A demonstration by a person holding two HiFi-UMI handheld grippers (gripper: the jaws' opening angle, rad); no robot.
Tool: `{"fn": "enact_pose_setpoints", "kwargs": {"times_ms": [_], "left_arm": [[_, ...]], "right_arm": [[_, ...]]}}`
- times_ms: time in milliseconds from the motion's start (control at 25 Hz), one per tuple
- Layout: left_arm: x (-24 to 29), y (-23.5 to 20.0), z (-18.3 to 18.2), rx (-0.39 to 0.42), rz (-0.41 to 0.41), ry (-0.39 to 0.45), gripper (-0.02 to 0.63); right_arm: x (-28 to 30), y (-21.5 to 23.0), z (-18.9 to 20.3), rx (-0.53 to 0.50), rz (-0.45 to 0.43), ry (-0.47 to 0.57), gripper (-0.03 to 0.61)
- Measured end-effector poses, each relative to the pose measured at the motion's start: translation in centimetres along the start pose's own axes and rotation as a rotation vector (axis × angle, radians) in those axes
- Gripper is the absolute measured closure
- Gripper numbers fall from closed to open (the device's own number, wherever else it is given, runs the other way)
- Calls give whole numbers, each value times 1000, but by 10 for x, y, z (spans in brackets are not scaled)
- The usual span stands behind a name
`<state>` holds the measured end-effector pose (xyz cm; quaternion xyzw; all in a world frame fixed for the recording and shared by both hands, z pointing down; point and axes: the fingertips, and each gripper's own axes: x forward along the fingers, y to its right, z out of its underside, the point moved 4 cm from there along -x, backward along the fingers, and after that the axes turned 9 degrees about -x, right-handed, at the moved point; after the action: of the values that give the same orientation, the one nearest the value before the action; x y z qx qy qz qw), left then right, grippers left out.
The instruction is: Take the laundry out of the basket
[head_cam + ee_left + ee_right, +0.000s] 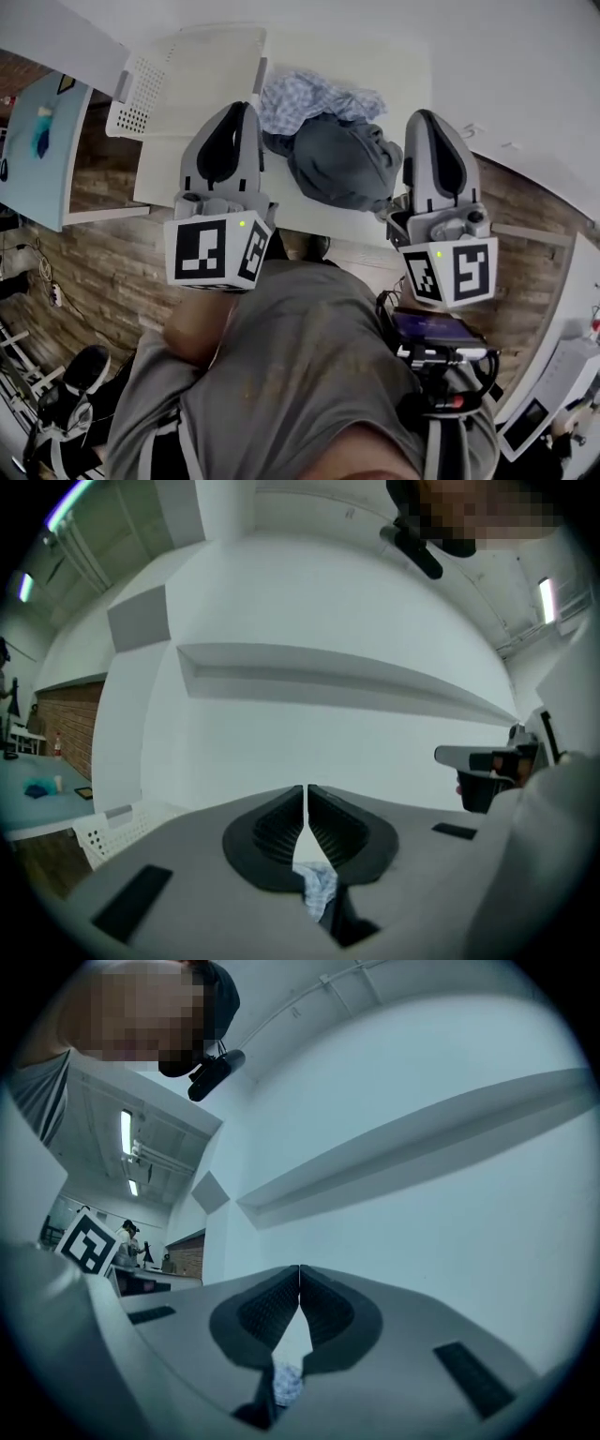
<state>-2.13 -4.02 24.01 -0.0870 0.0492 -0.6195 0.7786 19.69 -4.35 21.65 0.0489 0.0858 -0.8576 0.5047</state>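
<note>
On the white table lies a pile of laundry: a blue-and-white patterned cloth and a dark grey garment in front of it. The white perforated basket stands at the table's far left and looks empty; its corner shows in the left gripper view. My left gripper hovers left of the pile, shut with nothing between its tips. My right gripper hovers right of the pile, its jaws shut and empty too. Patterned cloth shows below each pair of jaws.
A white wall with a ledge stands behind the table. A second table with a light blue top is at the left across wood flooring. White furniture stands at the right. A person is far off.
</note>
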Motion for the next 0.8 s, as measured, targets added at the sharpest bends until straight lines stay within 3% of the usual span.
{"fn": "enact_pose_setpoints", "kwargs": {"times_ms": [280, 800], "left_arm": [[-25, -8, -43, 11, -24, 112, 604], [-40, -47, -67, 26, -12, 148, 604]], "right_arm": [[22, -34, -1, -6, -94, -5, 571], [71, -94, -24, -76, -143, 52, 571]]}}
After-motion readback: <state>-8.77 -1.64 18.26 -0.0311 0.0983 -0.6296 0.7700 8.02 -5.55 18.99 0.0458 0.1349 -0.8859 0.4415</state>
